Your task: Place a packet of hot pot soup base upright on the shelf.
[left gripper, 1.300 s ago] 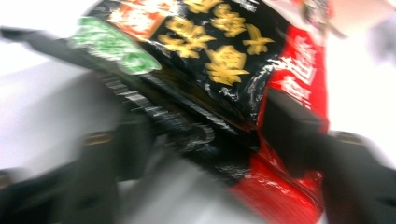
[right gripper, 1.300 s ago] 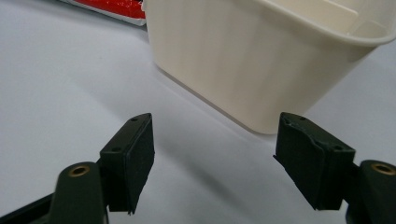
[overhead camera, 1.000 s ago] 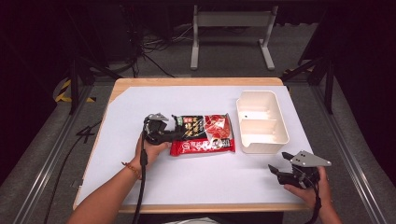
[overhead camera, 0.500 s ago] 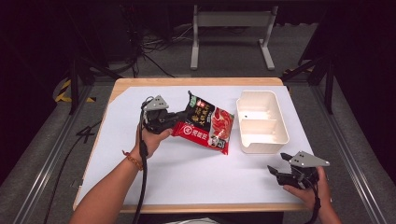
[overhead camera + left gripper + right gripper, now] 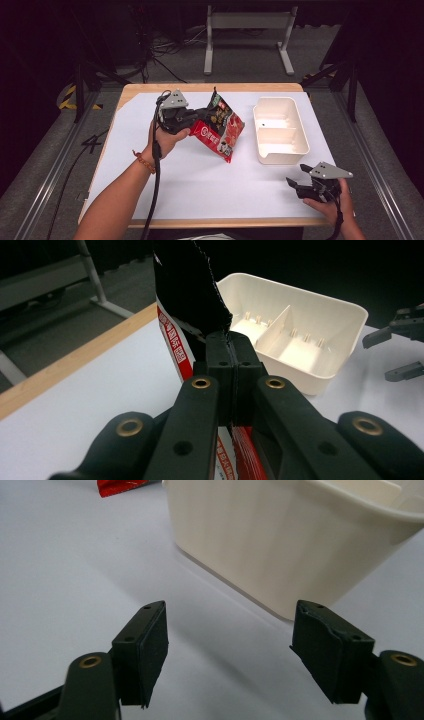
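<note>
The left gripper (image 5: 196, 116) is clamped on one edge of the snack packet (image 5: 220, 131), its jaws pressed together with the dark seam of the packet (image 5: 187, 285) pinched between them. The packet hangs tilted, clear of the table (image 5: 200, 185) and just left of the cream tray (image 5: 280, 131); gripping the edge lets it dangle, presumably so it can be carried across and lowered into a compartment. The tray has two compartments (both look bare), with the divider (image 5: 276, 326) plain in the left gripper view. The right gripper (image 5: 295, 186) rests low at the near right of the table, jaws apart and holding nothing, facing the tray wall (image 5: 270, 545), probably waiting in reserve. The table has a white top with a wooden rim. Beyond it the room is dark, with a grey floor, loose cables and a metal stand (image 5: 247, 30).
</note>
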A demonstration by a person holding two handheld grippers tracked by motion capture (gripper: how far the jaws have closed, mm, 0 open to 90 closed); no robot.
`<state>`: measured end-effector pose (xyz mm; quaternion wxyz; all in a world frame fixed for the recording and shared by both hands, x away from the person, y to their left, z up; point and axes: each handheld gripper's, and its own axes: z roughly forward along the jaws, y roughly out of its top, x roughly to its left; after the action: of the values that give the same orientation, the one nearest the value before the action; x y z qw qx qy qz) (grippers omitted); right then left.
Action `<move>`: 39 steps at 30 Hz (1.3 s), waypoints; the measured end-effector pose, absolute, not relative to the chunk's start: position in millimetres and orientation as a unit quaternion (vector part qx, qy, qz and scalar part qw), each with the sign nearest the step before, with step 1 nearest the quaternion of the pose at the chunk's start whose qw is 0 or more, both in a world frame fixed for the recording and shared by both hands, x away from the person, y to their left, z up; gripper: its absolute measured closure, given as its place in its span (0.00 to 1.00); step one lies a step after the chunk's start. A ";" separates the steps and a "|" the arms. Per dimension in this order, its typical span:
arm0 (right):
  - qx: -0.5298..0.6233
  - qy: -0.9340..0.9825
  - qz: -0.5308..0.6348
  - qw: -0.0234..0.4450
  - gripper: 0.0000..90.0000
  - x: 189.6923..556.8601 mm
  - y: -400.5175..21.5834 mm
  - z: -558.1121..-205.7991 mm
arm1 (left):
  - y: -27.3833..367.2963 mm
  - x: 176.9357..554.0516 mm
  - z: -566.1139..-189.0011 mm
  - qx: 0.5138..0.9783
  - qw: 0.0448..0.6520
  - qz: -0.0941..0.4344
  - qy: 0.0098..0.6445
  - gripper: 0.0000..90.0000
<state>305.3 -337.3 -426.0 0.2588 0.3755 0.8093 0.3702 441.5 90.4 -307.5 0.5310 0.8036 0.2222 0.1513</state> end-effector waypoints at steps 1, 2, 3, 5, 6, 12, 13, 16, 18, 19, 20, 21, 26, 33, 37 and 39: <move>0.376 0.809 0.371 0.258 0.34 305.5 -337.5 -426.1 | 88.7 441.8 -305.6 0.805 0.531 0.150 0.220 1.00; 0.376 0.809 0.371 0.258 0.34 305.6 -337.6 -426.1 | 88.7 441.8 -305.6 0.805 0.531 0.150 0.220 1.00; 0.375 0.809 0.371 0.258 0.34 305.6 -337.6 -426.2 | 85.2 442.1 -301.5 0.805 0.530 0.153 0.215 1.00; 0.375 0.809 0.372 0.258 0.34 305.7 -337.5 -426.1 | 82.2 442.0 -296.8 0.805 0.532 0.154 0.210 1.00; 0.375 0.809 0.373 0.257 0.34 305.7 -337.4 -426.0 | 82.2 442.0 -296.8 0.805 0.532 0.154 0.210 1.00; 0.375 0.808 0.374 0.257 0.34 305.1 -337.8 -425.5 | 73.7 441.8 -285.1 0.803 0.539 0.158 0.198 1.00; 0.375 0.808 0.374 0.257 0.34 305.1 -337.8 -425.5 | 73.3 441.7 -283.4 0.802 0.541 0.159 0.197 1.00; 0.376 0.807 0.375 0.257 0.34 305.1 -338.7 -425.0 | 72.4 441.7 -278.4 0.797 0.548 0.162 0.194 1.00; 0.378 0.806 0.376 0.258 0.34 305.4 -339.3 -425.0 | 71.8 441.8 -274.8 0.792 0.556 0.161 0.195 1.00; 0.377 0.806 0.377 0.257 0.34 305.4 -339.4 -425.0 | 71.9 441.9 -273.7 0.792 0.556 0.164 0.194 1.00; 0.377 0.806 0.376 0.257 0.34 305.3 -339.5 -424.8 | 71.2 441.3 -271.5 0.790 0.559 0.162 0.195 1.00; 0.378 0.805 0.377 0.258 0.34 305.0 -339.6 -424.6 | 70.8 441.0 -269.5 0.789 0.561 0.161 0.193 1.00; 0.379 0.801 0.383 0.261 0.34 304.0 -341.0 -422.3 | 64.9 437.5 -257.0 0.785 0.569 0.165 0.180 1.00; 0.377 0.803 0.381 0.262 0.34 304.0 -340.2 -423.0 | 50.6 434.6 -245.4 0.783 0.580 0.159 0.161 1.00; 0.377 0.802 0.381 0.262 0.34 303.9 -340.8 -422.9 | 42.6 433.7 -241.9 0.783 0.583 0.152 0.156 1.00; 0.377 0.802 0.381 0.262 0.34 304.2 -340.9 -423.1 | 38.1 433.8 -239.1 0.782 0.586 0.146 0.152 1.00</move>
<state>304.2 -340.9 -423.1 0.2615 0.3771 0.8025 0.3813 433.8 38.1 -239.1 0.5859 0.7824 0.1524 0.1459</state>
